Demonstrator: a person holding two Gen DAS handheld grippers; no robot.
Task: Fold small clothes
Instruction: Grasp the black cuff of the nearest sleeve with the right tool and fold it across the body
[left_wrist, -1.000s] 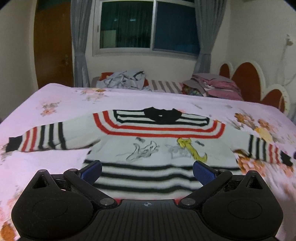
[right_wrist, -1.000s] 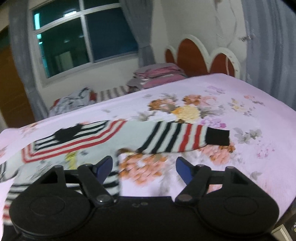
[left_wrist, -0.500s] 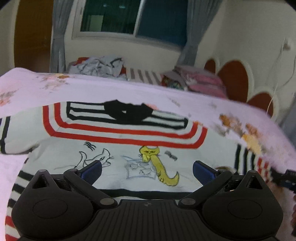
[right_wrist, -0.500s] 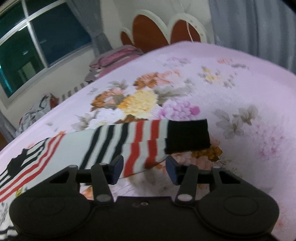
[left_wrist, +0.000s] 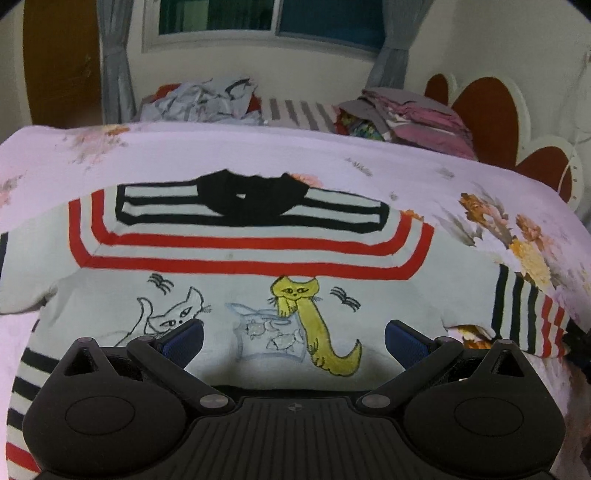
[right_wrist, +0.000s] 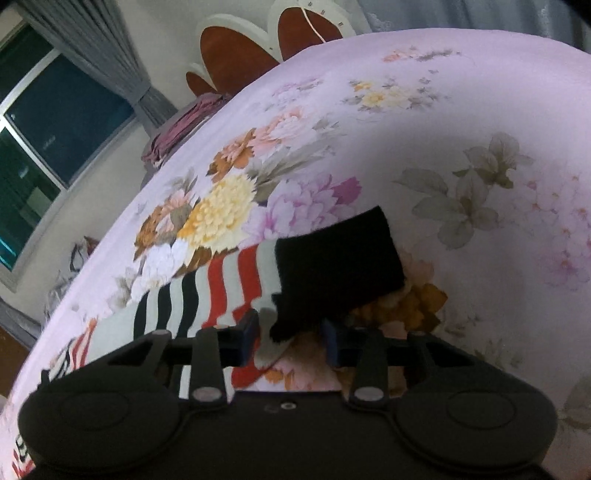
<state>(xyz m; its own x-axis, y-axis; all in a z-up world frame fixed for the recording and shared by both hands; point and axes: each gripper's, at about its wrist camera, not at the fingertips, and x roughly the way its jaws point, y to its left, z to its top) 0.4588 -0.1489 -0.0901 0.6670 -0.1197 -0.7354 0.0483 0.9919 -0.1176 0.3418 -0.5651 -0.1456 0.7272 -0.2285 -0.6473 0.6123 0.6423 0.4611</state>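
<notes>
A small white sweater (left_wrist: 229, 284) with red and black stripes and two cat drawings lies flat, front up, on the pink floral bedspread (left_wrist: 258, 155). My left gripper (left_wrist: 293, 341) is open and empty, low over the sweater's chest. In the right wrist view the sweater's right sleeve (right_wrist: 229, 288) ends in a black cuff (right_wrist: 332, 269). My right gripper (right_wrist: 290, 338) has narrowed around the cuff's near edge, with a small gap still showing between the fingers and the cloth.
A heap of loose clothes (left_wrist: 207, 99) and a stack of folded pink and grey laundry (left_wrist: 410, 114) lie at the bed's far edge. A red scalloped headboard (left_wrist: 495, 110) stands at the right. Window and grey curtains (left_wrist: 114, 62) are behind.
My left gripper moved forward and right over the sweater's chest, still open. My right gripper advanced to the sleeve's black cuff and its fingers narrowed around it.
</notes>
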